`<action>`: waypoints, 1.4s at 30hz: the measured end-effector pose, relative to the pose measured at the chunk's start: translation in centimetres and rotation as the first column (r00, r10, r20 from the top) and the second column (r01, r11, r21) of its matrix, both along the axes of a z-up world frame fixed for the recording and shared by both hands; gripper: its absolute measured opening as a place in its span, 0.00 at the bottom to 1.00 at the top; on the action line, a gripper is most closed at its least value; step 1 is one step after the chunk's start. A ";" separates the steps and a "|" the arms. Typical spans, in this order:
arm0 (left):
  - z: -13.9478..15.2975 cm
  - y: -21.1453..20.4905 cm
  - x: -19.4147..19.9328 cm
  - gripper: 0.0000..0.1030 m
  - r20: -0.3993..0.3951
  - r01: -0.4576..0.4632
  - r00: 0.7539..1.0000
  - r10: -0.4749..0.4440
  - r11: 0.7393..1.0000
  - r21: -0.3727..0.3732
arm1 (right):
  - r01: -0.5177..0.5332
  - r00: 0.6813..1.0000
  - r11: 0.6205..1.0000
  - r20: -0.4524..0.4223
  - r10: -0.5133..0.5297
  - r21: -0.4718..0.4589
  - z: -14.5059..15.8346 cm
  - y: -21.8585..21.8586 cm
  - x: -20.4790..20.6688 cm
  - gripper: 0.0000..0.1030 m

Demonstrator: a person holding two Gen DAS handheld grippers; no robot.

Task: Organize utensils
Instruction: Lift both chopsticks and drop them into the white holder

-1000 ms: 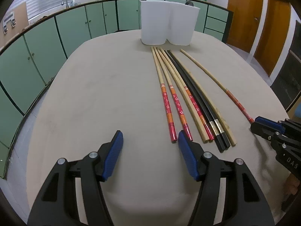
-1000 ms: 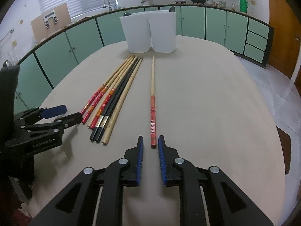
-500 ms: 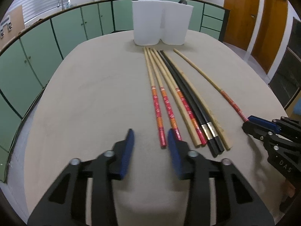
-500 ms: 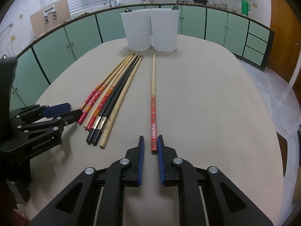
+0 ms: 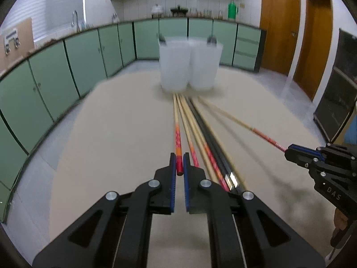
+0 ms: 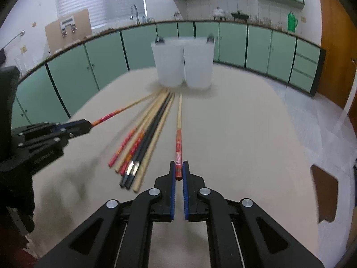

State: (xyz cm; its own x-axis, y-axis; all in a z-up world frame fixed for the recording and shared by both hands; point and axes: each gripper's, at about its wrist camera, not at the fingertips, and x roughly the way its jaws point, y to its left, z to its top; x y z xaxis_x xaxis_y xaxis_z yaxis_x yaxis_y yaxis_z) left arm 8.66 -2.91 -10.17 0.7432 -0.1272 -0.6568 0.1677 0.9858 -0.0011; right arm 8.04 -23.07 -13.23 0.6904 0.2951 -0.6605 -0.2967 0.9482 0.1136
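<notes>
Several chopsticks lie on a beige table. My left gripper is shut on the red end of the leftmost red-and-orange chopstick, lifted off the table; it also shows in the right wrist view. My right gripper is shut on the red end of a separate wooden chopstick, which shows in the left wrist view. The remaining bundle of red, black and plain chopsticks lies between them. Two white holders stand at the far end.
Green cabinets ring the room behind the table. Wooden doors stand at the right. A dark chair sits beside the table's right edge. The table falls away at left and right.
Both grippers moved forward and closed on chopstick ends. Both views tilted up, and the left chopstick rose away from the bundle.
</notes>
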 end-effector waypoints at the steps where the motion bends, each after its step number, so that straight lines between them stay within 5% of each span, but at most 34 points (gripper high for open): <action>1: 1.2 0.2 -0.2 0.05 0.026 -0.002 1.000 0.002 1.000 -0.007 | 0.000 1.000 1.000 0.010 0.000 0.008 0.6 -0.1 -0.1 0.06; 12: 10.4 0.6 1.1 0.05 0.232 0.020 0.973 -0.009 0.999 -0.043 | -0.009 0.989 0.993 0.146 -0.008 0.117 9.9 -1.6 2.3 0.05; 25: 15.4 -0.2 6.2 0.04 0.304 0.073 0.952 -0.040 0.992 -0.099 | -0.088 0.971 0.993 0.230 0.068 0.079 17.7 -0.4 9.8 0.05; 37: 22.3 -2.2 10.4 0.04 0.453 0.111 0.890 -0.046 0.987 -0.116 | -0.109 0.945 0.991 0.316 0.081 0.072 25.0 -0.7 13.9 0.05; 42: 23.4 -3.6 13.5 0.04 0.490 0.100 0.871 -0.031 0.989 -0.113 | -0.078 0.940 0.996 0.336 0.063 0.034 25.8 0.1 16.3 0.05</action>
